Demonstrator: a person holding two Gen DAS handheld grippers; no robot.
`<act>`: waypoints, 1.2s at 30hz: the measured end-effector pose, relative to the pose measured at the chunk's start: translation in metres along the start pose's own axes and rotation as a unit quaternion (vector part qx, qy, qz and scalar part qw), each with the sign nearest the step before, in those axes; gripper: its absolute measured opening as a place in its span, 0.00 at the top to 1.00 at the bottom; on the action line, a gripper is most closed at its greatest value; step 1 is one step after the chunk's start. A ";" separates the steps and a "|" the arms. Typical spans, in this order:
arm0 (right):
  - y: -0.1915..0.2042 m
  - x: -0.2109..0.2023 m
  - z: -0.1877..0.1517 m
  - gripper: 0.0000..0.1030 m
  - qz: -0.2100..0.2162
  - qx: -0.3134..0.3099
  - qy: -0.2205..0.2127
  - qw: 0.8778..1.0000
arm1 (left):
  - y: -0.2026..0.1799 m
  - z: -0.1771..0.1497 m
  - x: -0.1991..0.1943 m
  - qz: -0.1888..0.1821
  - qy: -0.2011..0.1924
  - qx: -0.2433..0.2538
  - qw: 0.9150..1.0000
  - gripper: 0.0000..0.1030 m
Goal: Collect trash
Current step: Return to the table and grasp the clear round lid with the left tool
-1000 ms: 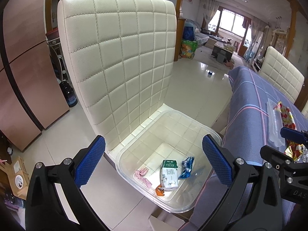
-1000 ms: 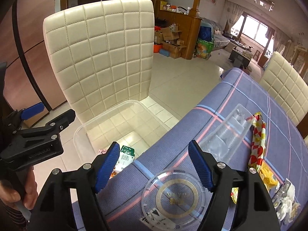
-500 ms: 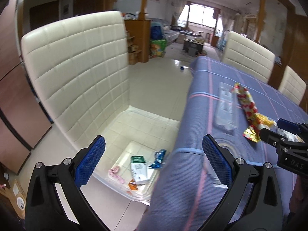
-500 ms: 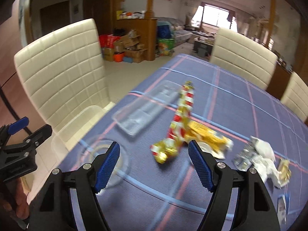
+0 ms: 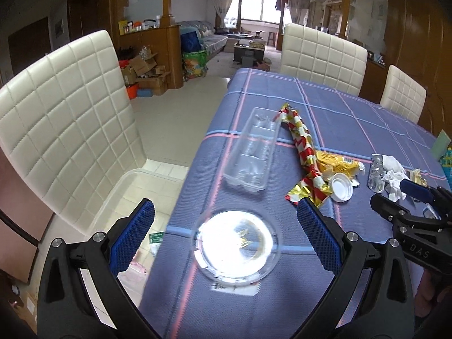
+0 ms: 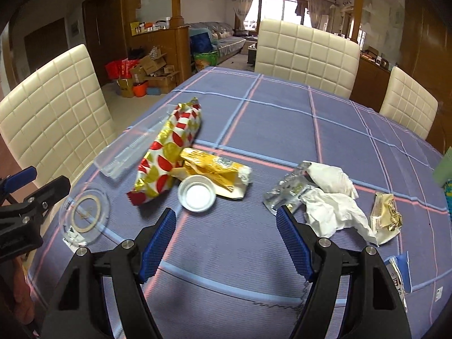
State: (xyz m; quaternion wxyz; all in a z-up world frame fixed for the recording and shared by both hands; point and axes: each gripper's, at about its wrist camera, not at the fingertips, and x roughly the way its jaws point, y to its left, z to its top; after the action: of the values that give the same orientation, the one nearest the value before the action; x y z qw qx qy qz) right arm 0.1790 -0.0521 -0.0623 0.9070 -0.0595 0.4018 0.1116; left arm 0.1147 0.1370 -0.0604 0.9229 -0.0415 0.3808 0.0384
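Both claws, left claw [image 5: 226,231] and right claw [image 6: 226,236], hang open and empty over the desk [image 6: 282,113], so this looks like picking the next trash: round clear lid [image 5: 236,245] sits right between the left one's fingers, probably needing just a drop and squeeze.

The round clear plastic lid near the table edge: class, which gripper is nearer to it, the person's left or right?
Left. The left gripper hovers open right over the round clear lid. The right gripper is off to the lid's side, open, facing the crumpled white tissue.
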 end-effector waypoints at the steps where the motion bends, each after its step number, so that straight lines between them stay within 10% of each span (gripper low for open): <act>1: -0.003 0.002 0.000 0.30 0.000 0.000 0.003 1.000 | -0.002 0.001 0.003 -0.003 0.004 0.000 1.000 0.04; 10: 0.000 0.021 0.003 0.30 0.028 -0.011 0.023 0.999 | -0.009 -0.005 0.023 0.041 0.024 0.017 0.999 0.04; 36: 0.030 0.066 0.017 0.32 0.044 -0.047 0.057 0.996 | 0.027 -0.021 0.053 -0.013 0.077 -0.046 0.996 0.04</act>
State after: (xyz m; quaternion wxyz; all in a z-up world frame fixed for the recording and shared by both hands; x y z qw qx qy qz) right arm 0.2267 -0.0093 -0.1009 0.8731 -0.0905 0.4491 0.1667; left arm 0.1342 0.1639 -0.1139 0.8886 -0.0914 0.4478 0.0401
